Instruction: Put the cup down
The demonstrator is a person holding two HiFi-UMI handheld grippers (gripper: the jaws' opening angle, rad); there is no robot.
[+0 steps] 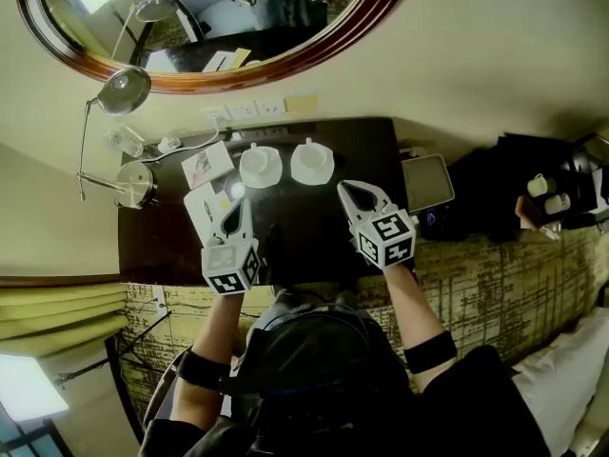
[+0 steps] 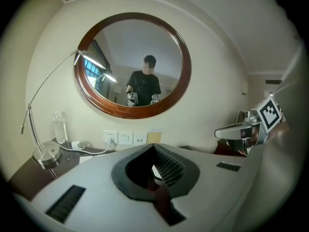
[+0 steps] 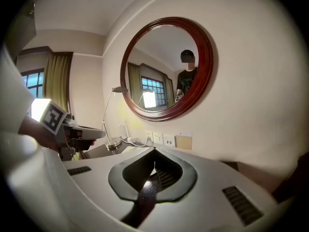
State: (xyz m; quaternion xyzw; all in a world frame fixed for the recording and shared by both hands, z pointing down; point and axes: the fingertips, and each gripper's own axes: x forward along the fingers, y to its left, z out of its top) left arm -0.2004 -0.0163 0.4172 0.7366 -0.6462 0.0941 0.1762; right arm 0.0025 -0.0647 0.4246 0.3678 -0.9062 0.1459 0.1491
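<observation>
Dark-clothed shoulders (image 1: 324,379) crowd my head view and cover the near edge of the bench (image 1: 152,241). Left claw (image 1: 238,203) and right claw (image 1: 355,190) are both closed, gripping nothing. Two white cups (image 1: 260,163) sit on saucers by the wall, beyond the claws. I cannot tell which is the task's.

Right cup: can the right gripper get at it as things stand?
Probably yes: bare desk lies between the right gripper and the right cup, nothing blocking. Its fingers are shut, so they must open first.
</observation>
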